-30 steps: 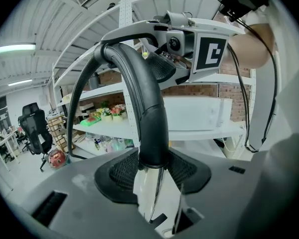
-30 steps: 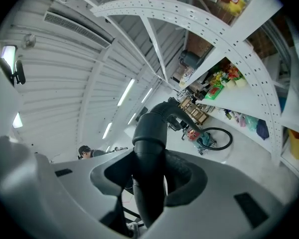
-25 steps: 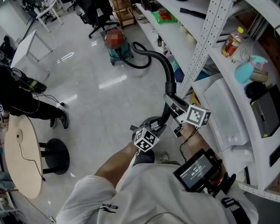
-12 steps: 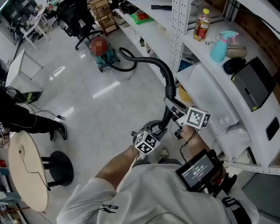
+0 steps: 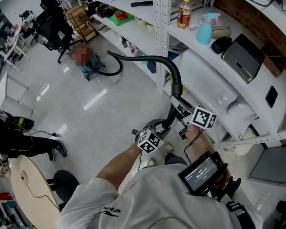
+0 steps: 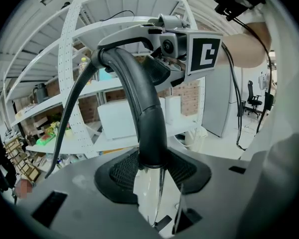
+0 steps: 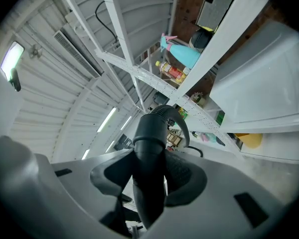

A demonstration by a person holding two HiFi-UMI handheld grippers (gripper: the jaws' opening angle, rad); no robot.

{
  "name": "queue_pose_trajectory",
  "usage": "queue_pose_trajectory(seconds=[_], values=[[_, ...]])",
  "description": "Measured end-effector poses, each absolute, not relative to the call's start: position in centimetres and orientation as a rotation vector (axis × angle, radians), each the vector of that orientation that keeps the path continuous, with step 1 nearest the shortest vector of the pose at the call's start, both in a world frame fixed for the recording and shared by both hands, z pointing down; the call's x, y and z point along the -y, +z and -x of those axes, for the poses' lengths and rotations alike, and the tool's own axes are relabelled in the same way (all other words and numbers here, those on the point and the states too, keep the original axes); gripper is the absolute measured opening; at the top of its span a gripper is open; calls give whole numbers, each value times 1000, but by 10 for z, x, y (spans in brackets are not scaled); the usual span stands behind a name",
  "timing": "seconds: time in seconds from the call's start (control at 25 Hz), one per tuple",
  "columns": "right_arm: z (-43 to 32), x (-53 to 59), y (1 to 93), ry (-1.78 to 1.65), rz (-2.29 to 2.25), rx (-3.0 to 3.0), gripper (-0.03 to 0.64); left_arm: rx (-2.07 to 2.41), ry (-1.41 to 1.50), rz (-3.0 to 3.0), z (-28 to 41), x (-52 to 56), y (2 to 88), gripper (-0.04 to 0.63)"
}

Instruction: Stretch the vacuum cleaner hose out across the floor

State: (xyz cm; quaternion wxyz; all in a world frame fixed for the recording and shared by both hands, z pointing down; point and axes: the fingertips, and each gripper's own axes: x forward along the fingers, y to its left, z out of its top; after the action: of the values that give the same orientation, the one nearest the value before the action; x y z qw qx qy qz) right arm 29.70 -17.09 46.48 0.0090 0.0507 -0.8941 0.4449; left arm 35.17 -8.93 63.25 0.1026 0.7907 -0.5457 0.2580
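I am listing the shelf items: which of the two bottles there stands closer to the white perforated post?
The red-labelled bottle with the yellow cap; the light-blue spray bottle stands farther from the post.

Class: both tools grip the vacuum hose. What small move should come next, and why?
Probably draw both tools back, away from the vacuum cleaner. The left tool and right tool are shut on the hose at its rigid end, and it curls in a slack loop on the floor.
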Motion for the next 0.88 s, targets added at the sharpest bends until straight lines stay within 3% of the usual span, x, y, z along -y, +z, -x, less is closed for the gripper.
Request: queue_pose_trajectory(seconds=[0.88], values=[[-451,108,486,1478,-675,2787,175,1172,798,-2611,-482,4,646,173]])
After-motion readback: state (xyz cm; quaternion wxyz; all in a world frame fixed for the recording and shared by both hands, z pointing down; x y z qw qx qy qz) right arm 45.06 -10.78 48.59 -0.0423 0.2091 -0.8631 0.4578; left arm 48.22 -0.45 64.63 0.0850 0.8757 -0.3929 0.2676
